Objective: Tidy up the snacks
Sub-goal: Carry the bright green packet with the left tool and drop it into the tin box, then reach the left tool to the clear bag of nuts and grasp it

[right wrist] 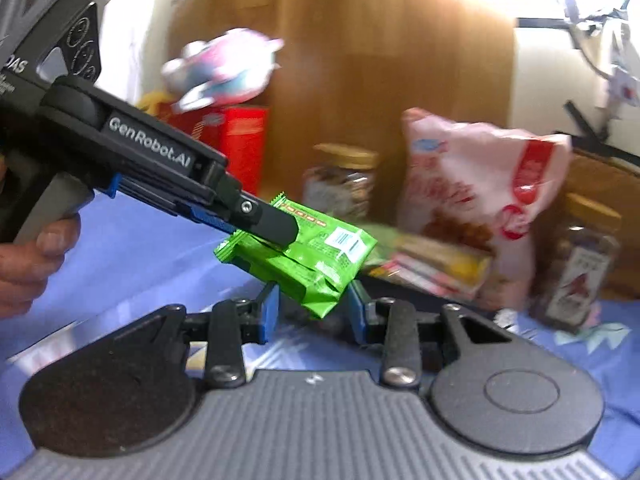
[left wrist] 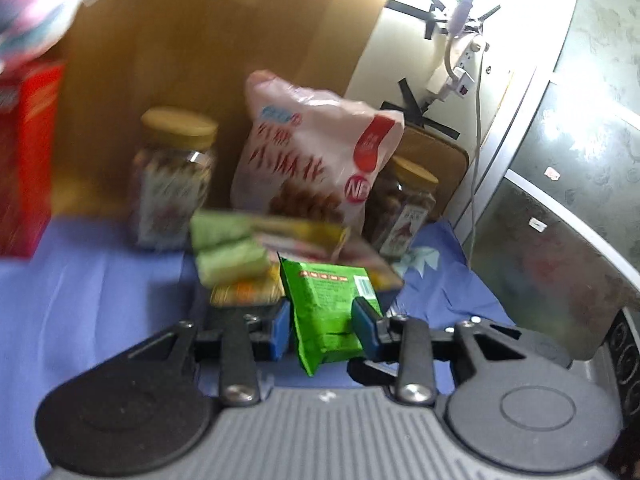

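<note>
One green snack packet point(right wrist: 304, 256) | clamped in left tool point(right wrist: 280, 232), long axis slanting down toward right tool point(right wrist: 312, 312) | right tool spread, empty, directly beneath

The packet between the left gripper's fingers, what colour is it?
The packet is bright green; the left wrist view shows it best.

We see the left gripper point(right wrist: 280, 228) pinching a green snack pack point(right wrist: 316, 258). Our right gripper point(right wrist: 314, 314) sits wide apart just under the pack. A pink bag point(right wrist: 476, 188) stands behind it.
</note>
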`<state>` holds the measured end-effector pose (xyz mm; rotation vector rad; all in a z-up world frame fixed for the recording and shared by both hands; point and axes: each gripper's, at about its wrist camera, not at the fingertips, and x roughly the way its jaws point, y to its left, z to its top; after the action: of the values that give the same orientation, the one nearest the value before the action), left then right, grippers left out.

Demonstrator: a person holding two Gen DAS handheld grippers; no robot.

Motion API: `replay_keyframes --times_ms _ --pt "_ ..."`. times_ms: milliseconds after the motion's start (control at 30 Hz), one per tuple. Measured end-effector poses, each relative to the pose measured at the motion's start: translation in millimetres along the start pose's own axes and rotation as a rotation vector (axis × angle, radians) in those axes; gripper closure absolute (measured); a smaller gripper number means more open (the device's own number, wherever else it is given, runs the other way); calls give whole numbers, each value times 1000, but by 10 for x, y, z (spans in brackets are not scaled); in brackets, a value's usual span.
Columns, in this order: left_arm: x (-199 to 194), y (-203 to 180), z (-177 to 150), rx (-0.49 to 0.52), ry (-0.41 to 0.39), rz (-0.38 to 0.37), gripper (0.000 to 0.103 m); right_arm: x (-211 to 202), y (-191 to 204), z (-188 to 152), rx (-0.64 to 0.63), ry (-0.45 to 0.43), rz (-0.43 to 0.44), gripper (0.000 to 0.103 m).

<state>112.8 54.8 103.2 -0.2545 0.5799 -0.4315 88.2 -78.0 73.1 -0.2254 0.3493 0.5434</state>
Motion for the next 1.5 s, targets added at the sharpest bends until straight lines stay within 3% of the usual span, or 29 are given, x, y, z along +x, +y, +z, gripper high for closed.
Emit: replay_keyframes --times_ms 200,333,533,1000,1500 --pt "551 111 291 0 26 58 69 463 -399 134 24 36 -36 62" --pt "892 178 288 50 56 248 67 641 -505 109 53 20 -90 51" --pt "992 157 180 114 66 353 61 529 -590 -9 149 -16 -75 51" --pt "719 -151 83 180 44 400 59 -134 -535 -201 258 -94 -111 51" --pt "364 -368 -235 206 42 400 55 -490 -447 -528 352 0 -22 50"
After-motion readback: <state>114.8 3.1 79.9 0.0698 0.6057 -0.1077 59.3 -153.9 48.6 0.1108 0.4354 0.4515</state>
